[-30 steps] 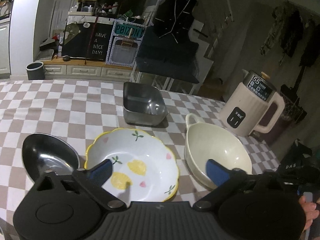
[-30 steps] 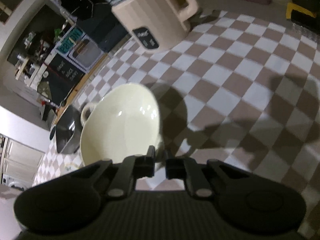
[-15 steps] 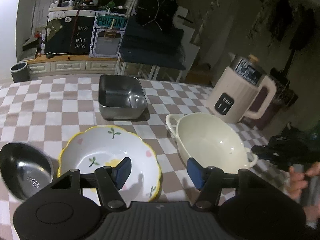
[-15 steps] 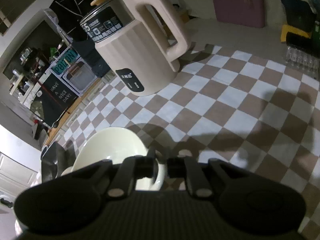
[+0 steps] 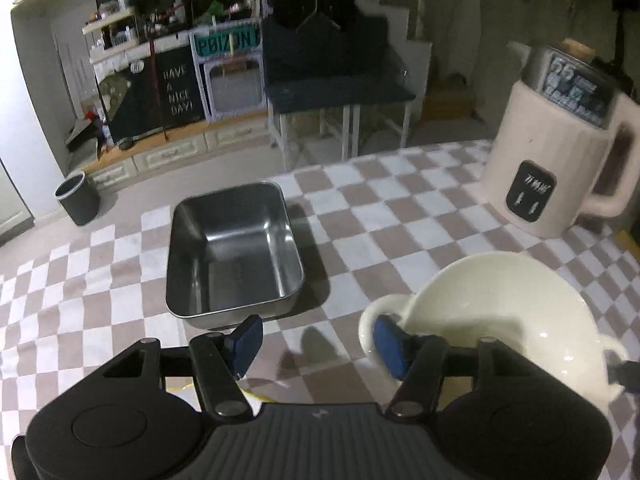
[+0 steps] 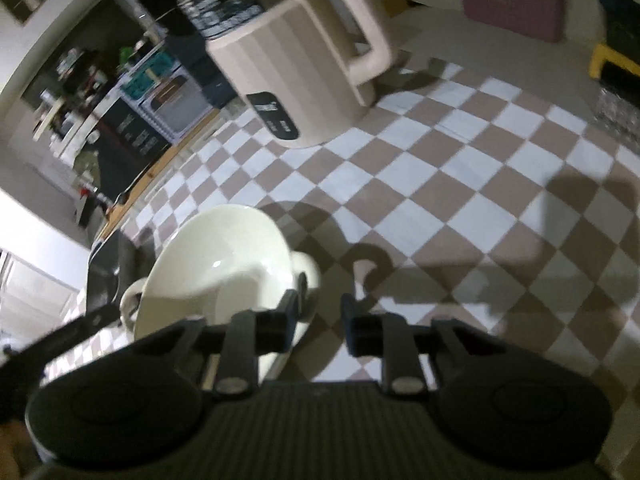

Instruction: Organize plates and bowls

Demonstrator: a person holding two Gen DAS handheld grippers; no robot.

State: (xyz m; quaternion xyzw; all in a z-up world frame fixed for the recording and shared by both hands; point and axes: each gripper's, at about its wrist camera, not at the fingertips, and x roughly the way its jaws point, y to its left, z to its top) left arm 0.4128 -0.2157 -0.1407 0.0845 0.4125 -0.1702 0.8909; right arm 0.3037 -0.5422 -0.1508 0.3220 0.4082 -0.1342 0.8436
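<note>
Cream two-handled bowl point(image 5: 496, 312) sitting on the checkered tablecloth point(image 5: 400, 216), right of the steel rectangular pan point(image 5: 234, 252) and in front of the beige kettle point(image 5: 560, 160).

Left gripper point(image 5: 316, 346) parked at the bowl's near-left side, jaws apart with only tablecloth in the gap. Right blue pad point(image 5: 390, 346) up against the bowl's left loop handle; contact or just in front of it not resolvable from this angle. Left pad over bare cloth near the pan's front edge. Not gripping anything. Sliver of yellow rim poking out under the gripper body, low in the left wrist view.

Right gripper point(image 6: 320, 314) at the bowl's opposite side. Jaws just been opening, now a narrow gap with nothing between them, only cloth and shadow behind. Left finger point(image 6: 290, 308) overlapping the bowl's point(image 6: 216, 264) right handle edge; handle outside the gap, not clamped. Kettle point(image 6: 296, 60) well beyond, upright. Pan point(image 6: 110, 268) partly visible past the bowl's far side. Other gripper's dark arm showing at lower left of the right wrist view.
</note>
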